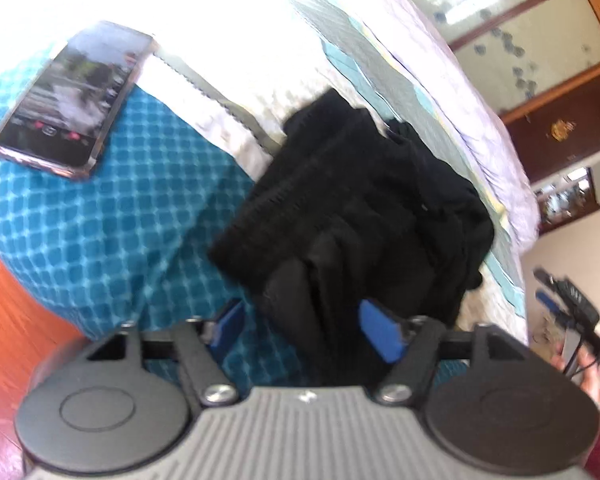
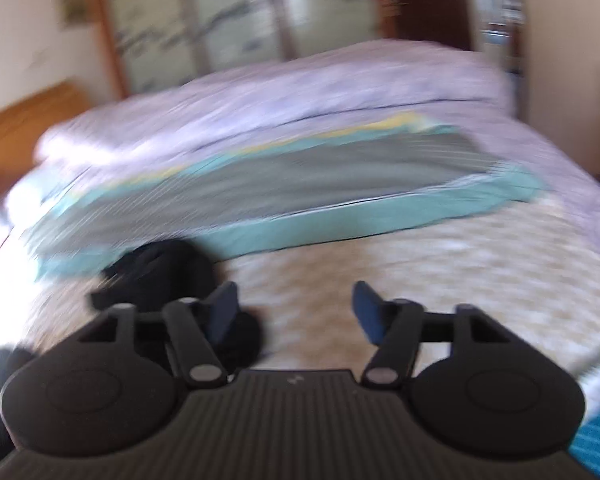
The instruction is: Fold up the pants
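The black pants (image 1: pixel 352 208) lie bunched in a rough fold on the bed, partly on a blue checked cloth (image 1: pixel 112 216). My left gripper (image 1: pixel 304 320) is open, its blue pads wide apart, with a hanging part of the pants between them; I cannot tell if it touches them. In the blurred right wrist view the pants (image 2: pixel 160 268) lie at the lower left, beside and behind the left finger. My right gripper (image 2: pixel 294 308) is open and empty above the pale bedspread.
A phone (image 1: pixel 72 100) lies on the blue checked cloth at the left. A folded grey and teal blanket (image 2: pixel 260 192) lies across the bed behind the pants. A wooden floor (image 1: pixel 8 312) shows at the lower left. Wardrobe doors (image 2: pixel 240 12) stand behind the bed.
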The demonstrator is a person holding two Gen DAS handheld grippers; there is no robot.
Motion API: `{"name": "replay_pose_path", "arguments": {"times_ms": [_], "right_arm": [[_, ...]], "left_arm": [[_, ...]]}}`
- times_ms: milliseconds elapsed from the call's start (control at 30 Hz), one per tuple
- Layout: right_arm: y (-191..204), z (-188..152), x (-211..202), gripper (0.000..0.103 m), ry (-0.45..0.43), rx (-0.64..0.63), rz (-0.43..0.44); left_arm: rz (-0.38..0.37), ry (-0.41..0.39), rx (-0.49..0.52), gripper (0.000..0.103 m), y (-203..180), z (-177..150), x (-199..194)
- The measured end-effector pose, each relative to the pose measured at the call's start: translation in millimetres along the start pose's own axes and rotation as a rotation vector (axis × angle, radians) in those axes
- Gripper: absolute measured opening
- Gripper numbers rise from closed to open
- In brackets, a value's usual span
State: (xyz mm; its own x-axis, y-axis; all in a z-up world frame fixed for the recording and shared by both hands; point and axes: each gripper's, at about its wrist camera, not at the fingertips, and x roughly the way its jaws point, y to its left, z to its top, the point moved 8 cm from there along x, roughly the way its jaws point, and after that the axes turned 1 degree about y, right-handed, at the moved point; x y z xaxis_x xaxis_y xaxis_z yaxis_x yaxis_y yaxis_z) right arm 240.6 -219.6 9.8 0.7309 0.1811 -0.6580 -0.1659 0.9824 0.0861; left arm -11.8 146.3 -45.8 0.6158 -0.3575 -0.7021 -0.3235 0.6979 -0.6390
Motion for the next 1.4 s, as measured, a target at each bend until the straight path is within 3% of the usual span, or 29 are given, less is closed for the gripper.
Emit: {"name": "replay_pose_path", "arguments": {"times_ms": [100, 200, 233, 267, 300, 333, 367, 400, 467, 567, 633, 733, 800, 900, 967, 1000, 1100, 1233, 1333, 1400], "right_arm": [[71.9, 10.0, 51.4, 0.089, 0.061, -0.213, 0.054], [110.7, 13.3, 115.7, 0.089, 0.131, -0.419, -0.023], [113.7, 11.3, 138.2, 0.089, 0.151, -0.491, -0.082], [113.6, 7.0, 159.1, 0.089, 0.166, -0.573, -0.157], [112.3, 4.9, 176.0, 0.086, 0.175, -0.642, -0.229], [104.2, 1.0, 192.4, 0.07, 0.187, -0.699, -0.293], [97.2, -1.3, 199.8, 0.051, 0.207, -0.695, -0.297], [90.3, 2.7, 198.5, 0.019, 0.206, -0.628, -0.281], [75.1, 28.4, 171.3, 0.017, 0.098, -0.418, -0.216], [28.5, 76.5, 92.4, 0.017, -0.105, -0.068, -0.123], [-25.5, 90.9, 27.6, 0.017, -0.244, 0.101, -0.145], [-113.8, 68.3, -56.1, 0.017, -0.345, 0.288, -0.21], [-165.4, 26.1, -95.1, 0.022, -0.33, 0.39, -0.235], [-221.3, -65.7, -130.8, 0.035, -0.178, 0.498, -0.331], [-237.1, -133.3, -153.3, 0.042, -0.078, 0.582, -0.407], [-242.4, -159.3, -163.0, 0.051, -0.059, 0.634, -0.428], [-249.2, -209.9, -190.6, 0.053, -0.062, 0.758, -0.462], [-241.1, -213.0, -197.9, 0.053, -0.096, 0.783, -0.433], [-220.2, -194.1, -189.9, 0.053, -0.141, 0.732, -0.326], [-200.2, -181.7, -174.9, 0.059, -0.12, 0.666, -0.285]], "left_arm": [[0.002, 0.018, -0.02, 0.07, 6.0, -1.9, 4.4], [-0.009, 0.027, -0.003, 0.064, 7.6, -1.2, 10.2], [-0.021, 0.029, 0.004, 0.051, 5.7, -1.8, 12.9], [-0.034, 0.04, 0.011, 0.031, 2.9, -1.2, 18.5], [-0.039, 0.055, 0.018, 0.02, 0.7, -1.6, 22.2], [-0.031, 0.063, 0.029, 0.011, -1.2, -2.6, 26.8], [-0.014, 0.06, 0.046, 0.009, -3.5, -2.9, 28.5], [-0.006, 0.053, 0.067, 0.009, -5.9, -1.8, 28.1], [-0.017, 0.03, 0.101, 0.008, -12.4, 2.2, 22.9], [-0.07, -0.036, 0.094, 0.008, -19.2, 18.2, 1.0], [-0.106, -0.093, 0.092, 0.008, -24.3, 25.1, -19.9], [-0.151, -0.104, 0.085, 0.008, -27.7, 19.4, -36.5], [-0.161, -0.062, 0.083, 0.008, -28.1, 6.0, -34.7], [-0.09, 0.013, 0.103, 0.008, -22.9, -18.6, -21.1], [-0.057, 0.062, 0.091, 0.008, -14.6, -30.9, -14.2], [-0.051, 0.078, 0.078, 0.008, -11.8, -34.7, -11.9], [-0.056, 0.09, 0.038, 0.012, -2.1, -35.9, -9.6], [-0.044, 0.096, 0.042, 0.028, -5.5, -33.3, -1.7], [-0.028, 0.093, 0.066, 0.036, -10.3, -35.6, 3.2], [-0.024, 0.095, 0.063, 0.04, -11.0, -37.6, 5.8]]}}
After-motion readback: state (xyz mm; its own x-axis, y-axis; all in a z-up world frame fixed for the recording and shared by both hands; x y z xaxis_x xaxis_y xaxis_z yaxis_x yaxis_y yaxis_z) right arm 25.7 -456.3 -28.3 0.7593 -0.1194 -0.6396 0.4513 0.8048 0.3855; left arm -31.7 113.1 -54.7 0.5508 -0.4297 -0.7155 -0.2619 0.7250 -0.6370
